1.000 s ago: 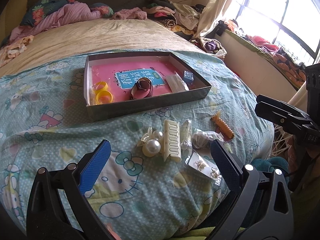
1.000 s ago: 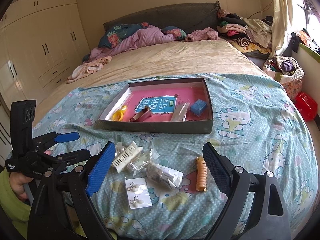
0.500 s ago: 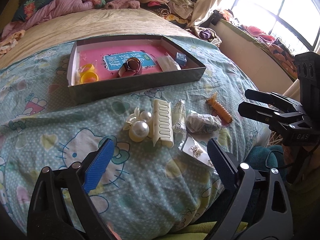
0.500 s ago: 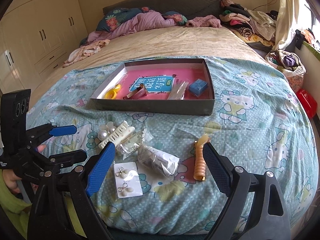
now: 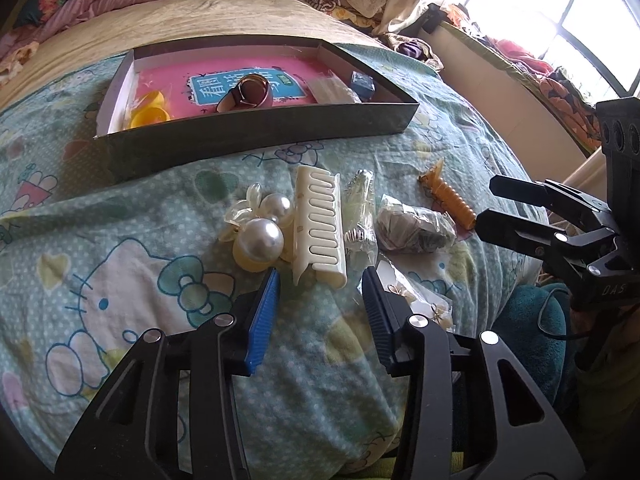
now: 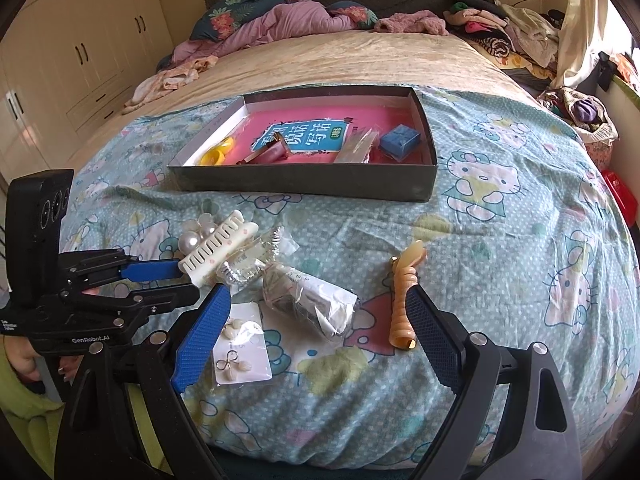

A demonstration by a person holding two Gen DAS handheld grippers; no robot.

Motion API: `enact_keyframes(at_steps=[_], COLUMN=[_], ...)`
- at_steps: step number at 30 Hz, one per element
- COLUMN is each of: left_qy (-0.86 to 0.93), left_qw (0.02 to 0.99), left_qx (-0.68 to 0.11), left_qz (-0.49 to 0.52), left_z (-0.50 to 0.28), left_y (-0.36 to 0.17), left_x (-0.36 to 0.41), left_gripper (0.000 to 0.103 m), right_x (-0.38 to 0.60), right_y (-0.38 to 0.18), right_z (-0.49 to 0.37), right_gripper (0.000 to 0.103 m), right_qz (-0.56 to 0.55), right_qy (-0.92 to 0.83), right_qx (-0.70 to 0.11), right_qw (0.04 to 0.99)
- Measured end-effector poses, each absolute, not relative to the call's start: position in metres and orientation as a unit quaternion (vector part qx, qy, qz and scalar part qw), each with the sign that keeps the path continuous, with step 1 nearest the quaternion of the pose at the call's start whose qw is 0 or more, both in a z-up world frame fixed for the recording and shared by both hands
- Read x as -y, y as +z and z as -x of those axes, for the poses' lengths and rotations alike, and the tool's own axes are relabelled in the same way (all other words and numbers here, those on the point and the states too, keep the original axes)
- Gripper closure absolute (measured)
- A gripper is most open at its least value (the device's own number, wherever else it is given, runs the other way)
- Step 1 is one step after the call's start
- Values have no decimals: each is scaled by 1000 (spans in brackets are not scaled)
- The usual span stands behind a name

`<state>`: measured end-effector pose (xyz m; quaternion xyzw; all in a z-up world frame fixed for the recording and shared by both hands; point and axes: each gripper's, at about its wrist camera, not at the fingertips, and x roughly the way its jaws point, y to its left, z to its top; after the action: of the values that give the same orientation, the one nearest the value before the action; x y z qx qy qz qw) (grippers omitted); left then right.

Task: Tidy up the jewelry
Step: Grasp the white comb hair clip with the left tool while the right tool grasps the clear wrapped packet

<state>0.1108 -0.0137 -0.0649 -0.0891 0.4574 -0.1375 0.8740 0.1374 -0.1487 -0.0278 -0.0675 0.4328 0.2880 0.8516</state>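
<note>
- On the bed, near the box: comb clip, pearls, orange clip.
- Left hand-held gripper closing just short of the comb clip, nothing gripped.
- Right hand-held gripper wide open, empty.

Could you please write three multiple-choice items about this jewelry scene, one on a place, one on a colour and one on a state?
1. Where does the white hair claw lie?
A. inside the box
B. on the bedspread in front of the box
C. on the pillows

2. What colour is the small cube in the box?
A. blue
B. green
C. white

3. How does the right gripper stand?
A. clamped on the orange spiral clip
B. open, holding nothing
C. shut on the earring card

Answers: 1 B, the claw rests on the patterned bedspread near the pearl piece. 2 A, the cube is plainly blue. 3 B, its fingers stand wide apart, with the orange spiral clip lying free by one finger.
</note>
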Motion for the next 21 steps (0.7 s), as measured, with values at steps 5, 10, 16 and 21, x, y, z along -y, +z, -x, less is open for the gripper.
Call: enact_keyframes(at_steps=[5,10,16,21], left_qy=[-135,-134,-132,-132], left_qw=[877,877,878,877], left_qx=[-454,-455,-454,-454], left_qz=[78,79,82,85], left_z=[-120,-129,-136,-138], left_y=[-68,-71,-72,-73], left_x=[17,18,17,16], left_gripper=[80,80,80,80], right_x=[147,141,127,112], right_y=[-36,-49,-69,-76], right_z=[-141,-145,-151,-155], right_gripper=[15,15,15,17], right_qz=[80,107,159,187], right_qy=[285,283,282,296], right_qx=[-441,-451,-460,-464], right_qw=[847,839,827,814])
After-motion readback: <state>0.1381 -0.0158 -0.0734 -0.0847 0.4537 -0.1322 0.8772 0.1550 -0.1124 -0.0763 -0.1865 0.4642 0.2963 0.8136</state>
